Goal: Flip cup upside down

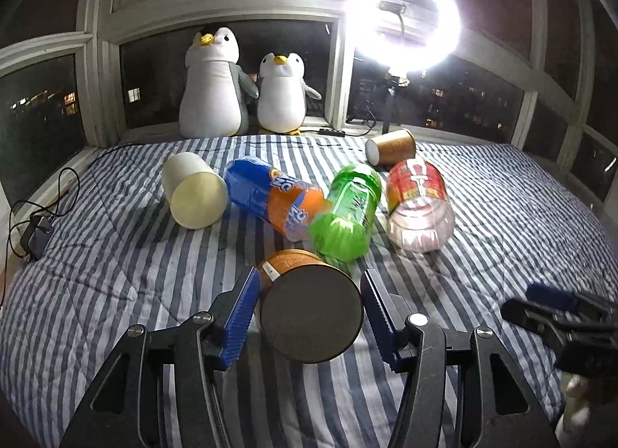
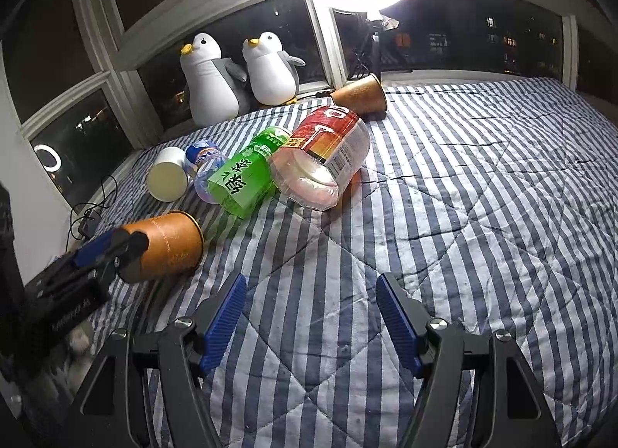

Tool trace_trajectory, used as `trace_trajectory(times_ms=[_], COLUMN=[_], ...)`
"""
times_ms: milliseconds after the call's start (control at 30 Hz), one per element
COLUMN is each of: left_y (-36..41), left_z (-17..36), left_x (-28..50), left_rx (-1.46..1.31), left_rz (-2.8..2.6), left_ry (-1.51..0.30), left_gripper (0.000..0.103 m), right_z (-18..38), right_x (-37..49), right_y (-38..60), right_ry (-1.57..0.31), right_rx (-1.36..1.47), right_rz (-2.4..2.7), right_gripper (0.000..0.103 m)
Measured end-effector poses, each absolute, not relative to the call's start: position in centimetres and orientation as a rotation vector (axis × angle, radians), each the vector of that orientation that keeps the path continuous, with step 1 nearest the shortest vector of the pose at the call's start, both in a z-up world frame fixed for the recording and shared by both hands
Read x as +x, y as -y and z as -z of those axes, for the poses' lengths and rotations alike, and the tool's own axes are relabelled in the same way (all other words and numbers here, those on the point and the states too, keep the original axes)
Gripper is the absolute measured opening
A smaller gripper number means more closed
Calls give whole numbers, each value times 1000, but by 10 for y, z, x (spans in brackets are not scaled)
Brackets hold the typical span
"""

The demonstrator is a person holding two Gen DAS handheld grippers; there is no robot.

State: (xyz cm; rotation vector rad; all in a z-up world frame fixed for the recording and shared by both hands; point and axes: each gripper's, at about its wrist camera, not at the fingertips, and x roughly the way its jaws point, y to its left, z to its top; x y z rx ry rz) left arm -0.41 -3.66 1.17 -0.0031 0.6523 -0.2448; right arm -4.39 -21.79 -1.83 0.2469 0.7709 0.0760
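An orange paper cup lies on its side on the striped quilt, its dark base toward my left wrist camera. My left gripper is open, its blue pads on either side of the cup with small gaps. In the right wrist view the same cup lies at the left with the left gripper around its base end. My right gripper is open and empty above bare quilt; it shows blurred at the right edge of the left wrist view.
A white cup, an orange-blue bottle, a green bottle and a clear red-labelled bottle lie in a row. A brown cup lies behind. Two plush penguins, a ring light and a cabled charger border the bed.
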Motion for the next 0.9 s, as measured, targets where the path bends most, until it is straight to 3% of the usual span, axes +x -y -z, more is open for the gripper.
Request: trace_trajectory(times_ms=[467, 633, 900], left_y=[36, 39, 38], left_z=[-7, -7, -7], left_x=[41, 47, 50], left_rx=[-26, -17, -15], left_rz=[272, 273, 279], left_ry=[-670, -659, -653], left_gripper=[59, 71, 72], right_z=[22, 20, 21], right_x=[-35, -33, -31], right_y=[211, 209, 206], right_ry=[-788, -785, -792], right_rx=[226, 224, 222], right_rz=[-81, -83, -85], right_gripper=[66, 66, 66])
